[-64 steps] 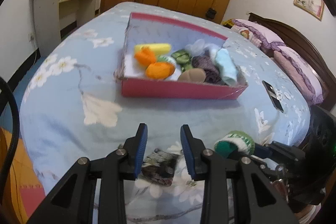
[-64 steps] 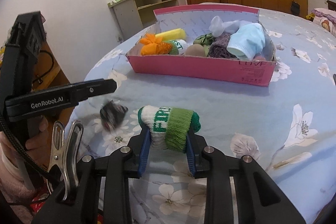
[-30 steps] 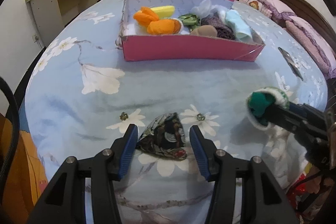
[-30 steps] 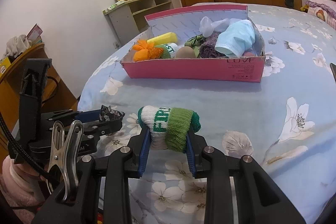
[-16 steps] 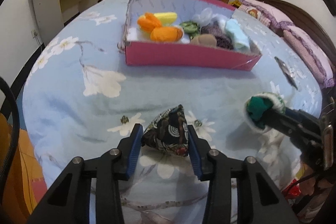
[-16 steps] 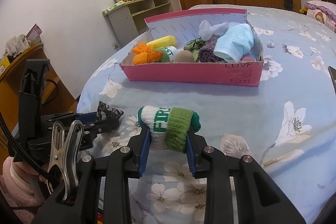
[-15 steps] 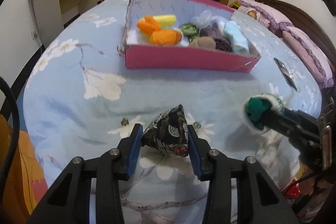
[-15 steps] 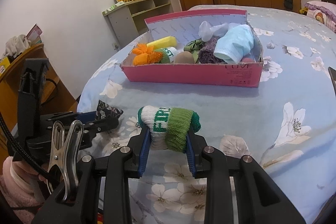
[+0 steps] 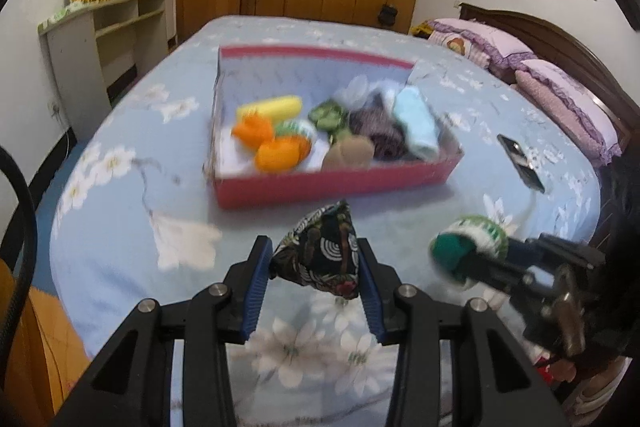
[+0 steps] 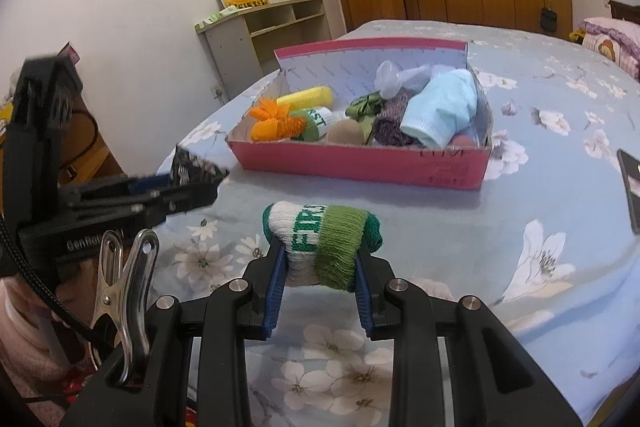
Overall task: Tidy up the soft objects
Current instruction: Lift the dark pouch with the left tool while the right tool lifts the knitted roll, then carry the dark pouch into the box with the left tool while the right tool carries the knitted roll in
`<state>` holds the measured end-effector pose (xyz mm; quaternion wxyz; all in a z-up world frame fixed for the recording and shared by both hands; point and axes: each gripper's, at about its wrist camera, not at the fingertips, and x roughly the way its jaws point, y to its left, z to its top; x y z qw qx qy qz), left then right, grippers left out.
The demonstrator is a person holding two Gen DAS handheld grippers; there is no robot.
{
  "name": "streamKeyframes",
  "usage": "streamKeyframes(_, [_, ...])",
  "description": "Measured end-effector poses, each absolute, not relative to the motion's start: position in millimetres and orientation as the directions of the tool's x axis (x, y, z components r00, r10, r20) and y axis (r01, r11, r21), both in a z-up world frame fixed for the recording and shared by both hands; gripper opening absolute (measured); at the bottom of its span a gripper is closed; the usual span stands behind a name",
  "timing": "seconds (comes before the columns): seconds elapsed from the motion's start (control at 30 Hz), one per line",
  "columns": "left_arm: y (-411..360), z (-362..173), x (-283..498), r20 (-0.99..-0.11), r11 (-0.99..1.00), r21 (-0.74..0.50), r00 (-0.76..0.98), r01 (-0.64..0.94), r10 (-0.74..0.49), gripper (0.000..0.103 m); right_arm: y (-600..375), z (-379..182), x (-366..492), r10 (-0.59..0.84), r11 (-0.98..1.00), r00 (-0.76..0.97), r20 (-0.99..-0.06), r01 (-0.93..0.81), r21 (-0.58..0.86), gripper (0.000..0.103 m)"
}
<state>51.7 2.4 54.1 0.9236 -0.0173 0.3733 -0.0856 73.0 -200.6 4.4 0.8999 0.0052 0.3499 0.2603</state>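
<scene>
Two soft, light items are being carried above the bed [image 9: 120,227], near the pink box [image 9: 332,187]: left gripper [image 9: 316,263] is pinching the dark patterned pouch [image 9: 320,259] mid-body; right gripper [image 10: 320,267] is squeezing the rolled sock [image 10: 320,243], both yielding, unlikely slipping.

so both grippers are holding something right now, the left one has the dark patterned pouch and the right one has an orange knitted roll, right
Not quite: the right gripper is shut on a white and green knitted roll lettered in green, as the right wrist view shows. The orange knits already lie in the pink box. The rest holds: the left gripper has the dark patterned pouch.
</scene>
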Motion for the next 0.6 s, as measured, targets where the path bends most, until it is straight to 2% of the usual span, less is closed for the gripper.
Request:
streamKeyframes(0.3, [-4.2,84.7,89.1,-0.628,0.982,-0.081,0.756,0.172,-0.184,0.043,-199.3,21.2,88.7,0.466,0.865,0.636,-0.615,-0.474,0.166,0.031])
streamKeyframes(0.6, [-15.8,87.1,141.4,-0.636,0.977,-0.091,0.743,0.195,-0.207,0.043,-198.1,33.1,115.8,0.469,0.863,0.643,-0.606,-0.479,0.16,0.031])
